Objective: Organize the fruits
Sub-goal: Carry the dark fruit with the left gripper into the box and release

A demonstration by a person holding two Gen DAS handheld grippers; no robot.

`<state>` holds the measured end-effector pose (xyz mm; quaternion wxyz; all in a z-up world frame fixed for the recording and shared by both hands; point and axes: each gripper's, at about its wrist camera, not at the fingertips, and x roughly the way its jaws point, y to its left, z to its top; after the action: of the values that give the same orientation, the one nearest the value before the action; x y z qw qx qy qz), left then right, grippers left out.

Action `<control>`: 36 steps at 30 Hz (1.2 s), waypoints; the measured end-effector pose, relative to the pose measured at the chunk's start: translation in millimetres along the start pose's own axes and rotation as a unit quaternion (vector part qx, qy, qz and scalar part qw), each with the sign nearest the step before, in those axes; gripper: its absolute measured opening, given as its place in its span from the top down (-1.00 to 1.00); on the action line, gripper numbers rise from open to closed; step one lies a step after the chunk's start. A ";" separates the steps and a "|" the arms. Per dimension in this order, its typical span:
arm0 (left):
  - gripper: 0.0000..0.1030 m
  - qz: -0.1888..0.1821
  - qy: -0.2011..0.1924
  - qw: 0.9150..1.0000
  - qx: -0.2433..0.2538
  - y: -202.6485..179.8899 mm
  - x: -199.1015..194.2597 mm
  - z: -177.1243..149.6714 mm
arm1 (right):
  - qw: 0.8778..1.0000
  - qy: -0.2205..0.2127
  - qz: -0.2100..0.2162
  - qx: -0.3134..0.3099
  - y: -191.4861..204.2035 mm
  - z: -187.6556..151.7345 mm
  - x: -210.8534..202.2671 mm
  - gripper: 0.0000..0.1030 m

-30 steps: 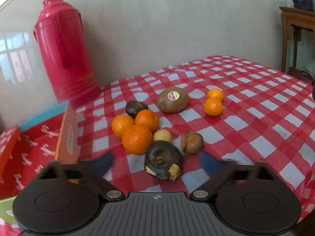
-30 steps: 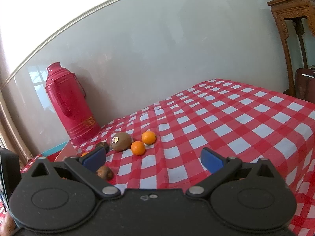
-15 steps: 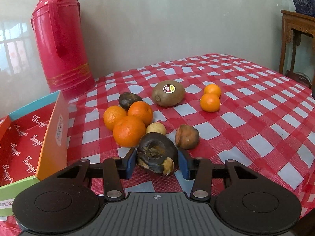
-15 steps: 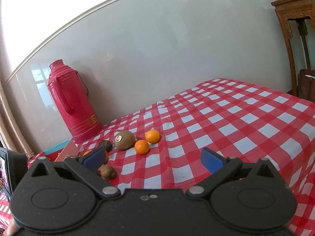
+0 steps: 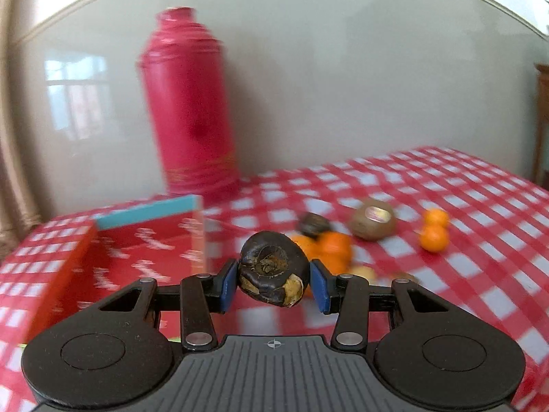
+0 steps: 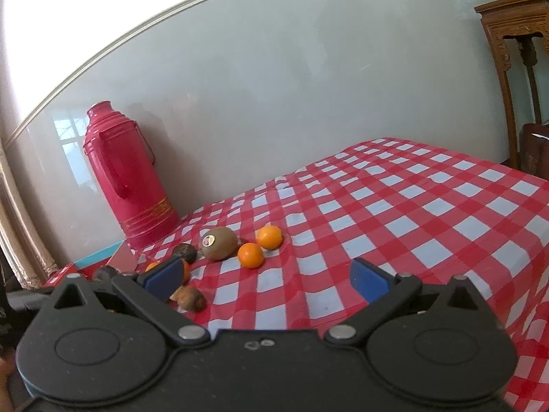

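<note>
My left gripper [image 5: 273, 285] is shut on a dark, rotten fruit [image 5: 271, 269], held clear above the checked cloth just right of the open red box [image 5: 113, 257]. Behind it lie several oranges [image 5: 334, 247], a kiwi with a sticker [image 5: 373, 223], a dark fruit [image 5: 312, 223] and two small oranges [image 5: 433, 238]. In the right wrist view my right gripper [image 6: 267, 276] is open and empty above the cloth, with the kiwi [image 6: 219, 243], two small oranges [image 6: 251, 254] and a brown fruit [image 6: 190, 298] ahead of it on the left.
A tall red thermos [image 5: 192, 103] stands against the wall behind the box. A carved wooden stand [image 6: 514, 51] rises at the far right past the table's edge. The red-and-white cloth [image 6: 411, 213] stretches bare to the right.
The left gripper closed around the rotten fruit, lifted it off the cloth and swung left toward the red box. The right gripper has barely shifted.
</note>
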<state>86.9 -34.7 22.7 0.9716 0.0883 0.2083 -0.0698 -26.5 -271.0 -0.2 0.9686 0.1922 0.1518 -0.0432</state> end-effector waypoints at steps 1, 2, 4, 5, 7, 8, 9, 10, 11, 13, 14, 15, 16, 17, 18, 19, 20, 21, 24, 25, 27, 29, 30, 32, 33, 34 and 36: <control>0.13 0.014 -0.001 1.000 -0.006 9.1 -0.2 1.1 | 1.000 0.002 0.003 -0.001 2.4 -0.6 1.3 -0.89; 0.12 0.027 0.000 1.000 -0.011 18.0 0.1 1.7 | 1.000 0.003 0.006 -0.003 4.3 -1.0 2.3 -0.89; 0.12 0.054 0.008 0.998 -0.025 36.9 3.1 1.8 | 1.000 0.007 0.011 -0.007 9.7 -2.2 5.4 -0.89; 0.12 0.065 0.015 0.997 -0.037 48.3 6.1 0.8 | 1.000 0.009 0.013 -0.010 12.5 -2.8 7.0 -0.89; 0.13 0.087 0.037 0.993 -0.067 72.4 13.1 -2.4 | 1.000 0.012 0.017 -0.013 17.3 -4.2 9.5 -0.89; 0.13 0.095 0.049 0.991 -0.082 84.4 16.8 -4.5 | 1.000 0.014 0.019 -0.014 19.5 -4.8 10.9 -0.89; 0.13 0.103 0.060 0.988 -0.095 94.7 20.4 -7.2 | 1.000 0.016 0.021 -0.015 21.8 -5.4 12.4 -0.89; 0.12 0.111 0.070 0.986 -0.106 103.9 23.9 -9.8 | 0.999 0.018 0.023 -0.017 24.3 -6.0 13.9 -0.89; 0.12 0.118 0.080 0.983 -0.113 111.3 27.3 -12.0 | 0.999 0.020 0.025 -0.019 26.5 -6.6 15.1 -0.89; 0.13 0.130 0.093 0.980 -0.121 122.3 31.6 -17.6 | 0.999 0.025 0.030 -0.023 31.7 -8.4 17.8 -0.89; 0.13 0.134 0.098 0.979 -0.122 126.6 31.1 -20.8 | 0.999 0.026 0.032 -0.025 33.7 -9.4 18.6 -0.89; 0.12 0.137 0.105 0.977 -0.122 129.9 33.2 -23.1 | 0.999 0.028 0.034 -0.028 36.3 -10.2 20.0 -0.89; 0.12 0.140 0.112 0.976 -0.124 132.2 35.4 -25.1 | 0.998 0.030 0.035 -0.030 38.4 -10.7 21.0 -0.89; 0.12 0.141 0.118 0.975 -0.125 133.6 36.6 -26.9 | 0.998 0.031 0.037 -0.031 40.2 -11.4 21.8 -0.89; 0.12 0.143 0.118 0.975 -0.120 133.2 36.5 -27.4 | 0.998 0.033 0.039 -0.033 42.5 -12.1 23.4 -0.89; 0.12 0.144 0.120 0.975 -0.119 133.5 37.3 -28.2 | 0.998 0.034 0.041 -0.033 44.1 -12.6 24.5 -0.89; 0.12 0.145 0.122 0.974 -0.121 134.3 37.6 -28.2 | 0.998 0.036 0.043 -0.034 45.6 -13.1 25.5 -0.89; 0.12 0.146 0.125 0.974 -0.122 134.2 37.8 -26.7 | 0.998 0.038 0.046 -0.034 47.2 -13.6 26.9 -0.89; 0.10 0.154 0.134 0.971 -0.127 135.8 38.3 -22.2 | 0.997 0.042 0.051 -0.035 51.7 -14.7 29.6 -0.89; 0.09 0.155 0.134 0.970 -0.131 137.5 37.7 -21.7 | 0.997 0.043 0.053 -0.036 52.8 -15.2 30.0 -0.89; 0.05 0.156 0.136 0.969 -0.135 140.4 37.6 -21.4 | 0.997 0.045 0.057 -0.039 55.4 -15.5 31.1 -0.89; -0.09 0.160 0.138 0.969 -0.131 141.5 38.1 -21.8 | 0.996 0.045 0.058 -0.044 56.7 -15.7 30.9 -0.89; -0.13 0.161 0.139 0.968 -0.130 141.6 38.4 -22.1 | 0.996 0.044 0.058 -0.046 57.0 -15.7 30.7 -0.89; -0.25 0.159 0.138 0.969 -0.131 141.3 36.8 -22.2 | 0.996 0.044 0.058 -0.048 57.2 -15.5 30.8 -0.89; -0.26 0.160 0.134 0.969 -0.131 140.6 34.2 -21.8 | 0.996 0.045 0.058 -0.047 57.3 -15.4 31.3 -0.89; -0.33 0.160 0.129 0.970 -0.132 139.8 31.2 -20.9 | 0.996 0.046 0.056 -0.048 57.3 -15.0 31.9 -0.89; -0.51 0.154 0.115 0.972 -0.136 138.5 22.7 -18.3 | 0.996 0.046 0.055 -0.048 56.8 -14.0 32.6 -0.89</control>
<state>124.1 101.7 16.5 0.9429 -0.0060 0.3104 0.1207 8.7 -214.0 -2.3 0.9697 0.1550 0.1872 0.0265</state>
